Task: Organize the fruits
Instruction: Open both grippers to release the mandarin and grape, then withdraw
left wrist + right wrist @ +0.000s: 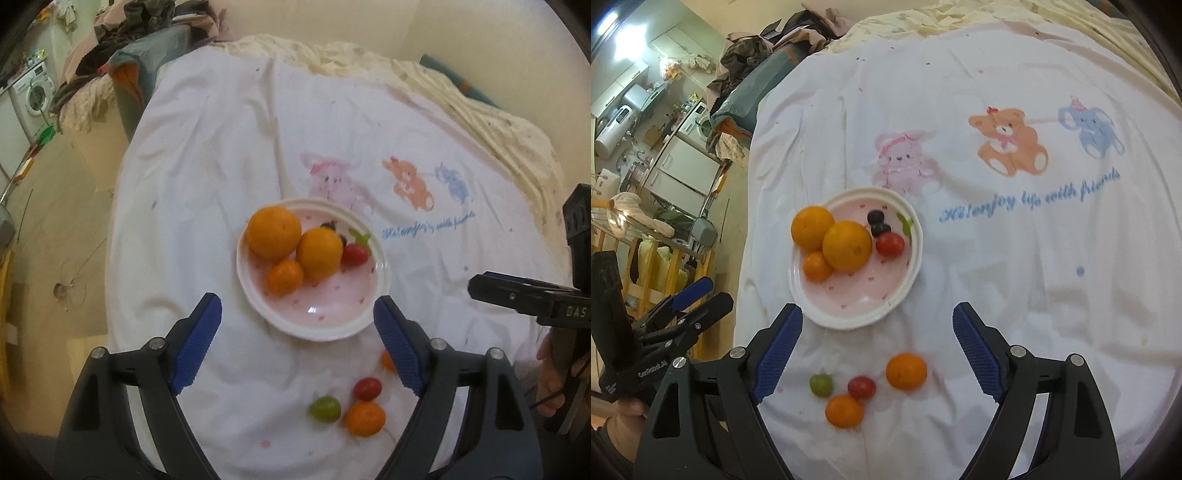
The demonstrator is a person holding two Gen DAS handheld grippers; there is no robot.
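Observation:
A pink-and-white plate (332, 325) (846, 314) on the white cloth holds two large oranges (274, 232) (847, 245), a small orange (285, 276), a red tomato (355, 254) (889, 245) and dark grapes (877, 221). In front of the plate lie loose fruits: a green one (325, 409) (820, 384), a red tomato (367, 389) (861, 387) and two small oranges (365, 418) (844, 410) (906, 371). My left gripper (297, 314) is open and empty, just before the plate. My right gripper (877, 325) is open and empty above the loose fruits; it also shows at the right edge of the left wrist view (517, 295).
The white cloth (997, 258) with printed bunny, bear and elephant covers a round table. A cream blanket (461, 96) lies at the far edge. A chair piled with clothes (140, 66) stands at the far left, with floor and a washing machine (33, 92) beyond.

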